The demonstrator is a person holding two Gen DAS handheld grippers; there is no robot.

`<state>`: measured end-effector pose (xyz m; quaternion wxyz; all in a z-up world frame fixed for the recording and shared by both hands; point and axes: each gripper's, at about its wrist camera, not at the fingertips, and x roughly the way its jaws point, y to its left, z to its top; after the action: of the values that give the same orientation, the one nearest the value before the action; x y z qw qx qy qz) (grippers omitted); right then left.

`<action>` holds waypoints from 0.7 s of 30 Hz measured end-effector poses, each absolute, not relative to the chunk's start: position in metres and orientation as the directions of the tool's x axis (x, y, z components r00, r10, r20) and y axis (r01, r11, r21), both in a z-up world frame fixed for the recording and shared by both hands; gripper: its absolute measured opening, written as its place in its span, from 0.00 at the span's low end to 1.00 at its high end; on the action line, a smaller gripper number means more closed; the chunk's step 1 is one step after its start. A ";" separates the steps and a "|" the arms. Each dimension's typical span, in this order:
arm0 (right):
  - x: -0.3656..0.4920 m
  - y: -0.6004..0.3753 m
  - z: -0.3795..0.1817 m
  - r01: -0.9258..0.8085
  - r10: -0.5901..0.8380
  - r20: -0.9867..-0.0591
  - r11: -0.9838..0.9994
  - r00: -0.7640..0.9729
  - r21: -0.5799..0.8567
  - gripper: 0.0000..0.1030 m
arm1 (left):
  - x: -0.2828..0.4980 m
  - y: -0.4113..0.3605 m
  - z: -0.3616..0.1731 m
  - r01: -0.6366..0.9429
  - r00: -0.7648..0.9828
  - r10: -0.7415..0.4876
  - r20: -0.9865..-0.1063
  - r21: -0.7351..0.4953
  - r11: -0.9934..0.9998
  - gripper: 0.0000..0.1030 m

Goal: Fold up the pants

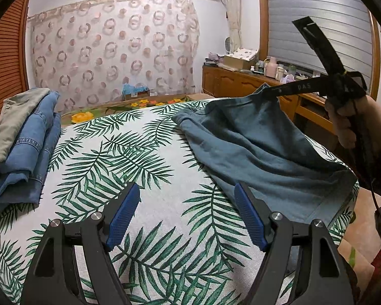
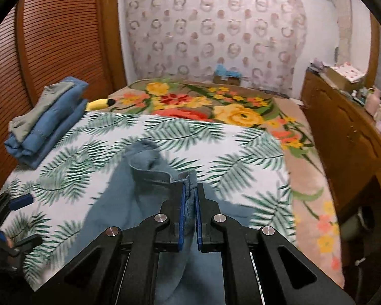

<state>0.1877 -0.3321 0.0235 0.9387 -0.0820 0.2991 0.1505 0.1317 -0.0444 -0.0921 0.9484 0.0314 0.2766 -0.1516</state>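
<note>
Teal-blue pants lie on the leaf-print sheet, one edge lifted. My right gripper is shut on the pants' edge and holds it above the bed; from the left wrist view the right gripper pinches the raised hem at upper right. My left gripper is open and empty, low over the sheet just left of the pants. It also shows at the left edge of the right wrist view.
A stack of folded jeans and a grey garment sits on the bed's left side. A floral blanket covers the far bed. A wooden cabinet with clutter stands on the right. A slatted wooden door is on the left.
</note>
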 end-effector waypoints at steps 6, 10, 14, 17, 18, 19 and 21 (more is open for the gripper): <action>0.193 -0.330 0.023 -0.285 0.168 -0.587 0.952 0.792 -0.113 0.06 | 0.132 -0.045 -0.092 0.305 0.801 -0.269 -0.535 -0.022 0.952 0.75; 0.200 -0.328 0.018 -0.257 0.133 -0.594 0.958 0.793 -0.129 0.06 | 0.131 -0.044 -0.092 0.298 0.806 -0.263 -0.530 -0.020 0.954 0.75; 0.208 -0.327 0.011 -0.222 0.101 -0.605 0.966 0.790 -0.129 0.06 | 0.131 -0.043 -0.094 0.299 0.806 -0.267 -0.529 -0.026 0.954 0.75; 0.212 -0.326 0.006 -0.217 0.102 -0.615 0.969 0.782 -0.115 0.07 | 0.132 -0.043 -0.094 0.300 0.805 -0.266 -0.531 -0.023 0.954 0.75; 0.213 -0.327 0.006 -0.219 0.106 -0.623 0.970 0.775 -0.108 0.08 | 0.132 -0.043 -0.094 0.299 0.804 -0.266 -0.532 -0.023 0.954 0.75; 0.217 -0.328 0.005 -0.217 0.102 -0.636 0.971 0.765 -0.105 0.14 | 0.132 -0.043 -0.094 0.299 0.804 -0.265 -0.532 -0.023 0.954 0.75; 0.219 -0.331 0.003 -0.193 0.073 -0.649 0.974 0.757 -0.116 0.26 | 0.132 -0.043 -0.094 0.299 0.804 -0.265 -0.533 -0.022 0.954 0.75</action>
<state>0.2194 -0.3306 0.0027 0.9333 -0.0881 0.3409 0.0711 0.1319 -0.0429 -0.0941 0.9491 0.0316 0.2759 -0.1485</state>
